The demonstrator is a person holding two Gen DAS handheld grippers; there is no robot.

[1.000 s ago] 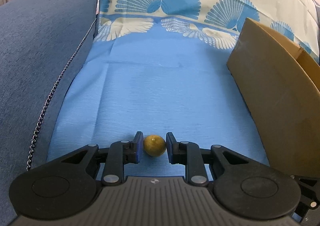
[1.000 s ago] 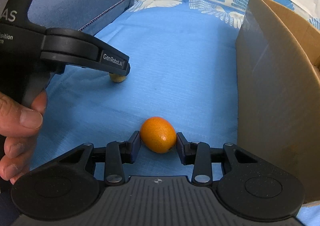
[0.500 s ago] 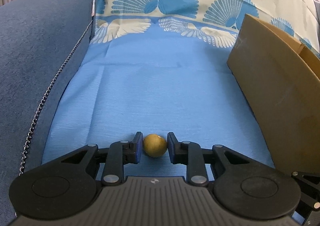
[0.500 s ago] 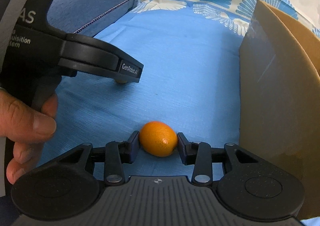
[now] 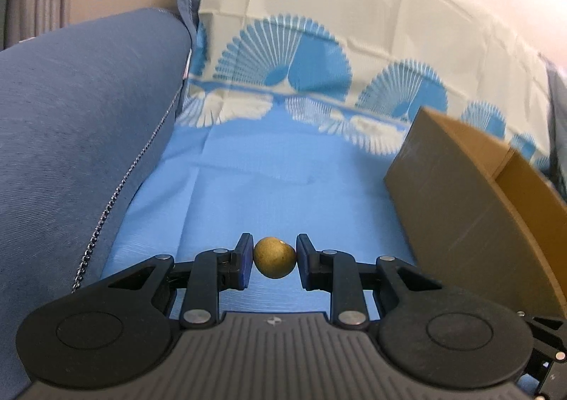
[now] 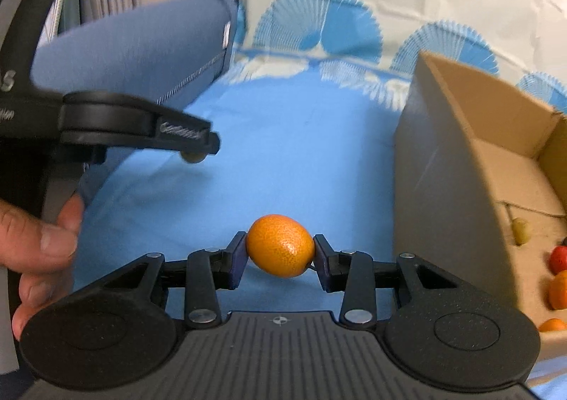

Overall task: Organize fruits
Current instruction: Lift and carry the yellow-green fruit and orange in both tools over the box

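Note:
My left gripper (image 5: 274, 260) is shut on a small round yellow-brown fruit (image 5: 274, 257), held a little above the blue cloth (image 5: 269, 187). In the right wrist view my right gripper (image 6: 280, 251) is shut on an orange kumquat-like fruit (image 6: 280, 244), also lifted off the cloth. That view shows the left gripper (image 6: 193, 152) from the side at left, with the small fruit (image 6: 193, 157) under its tip and a hand (image 6: 39, 240) on its handle. An open cardboard box (image 6: 460, 159) stands to the right; several fruits (image 6: 560, 258) lie inside.
A blue sofa cushion (image 5: 81, 137) with a zipper seam rises along the left. A fan-patterned cloth (image 5: 319, 56) covers the sofa back behind. The box wall (image 5: 460, 208) stands close on the right in the left wrist view.
Both grippers have risen with their fruits and tilted up, so more of the sofa back and the box's inside shows. The fruits, earlier resting on the cloth, now hang clear of it.

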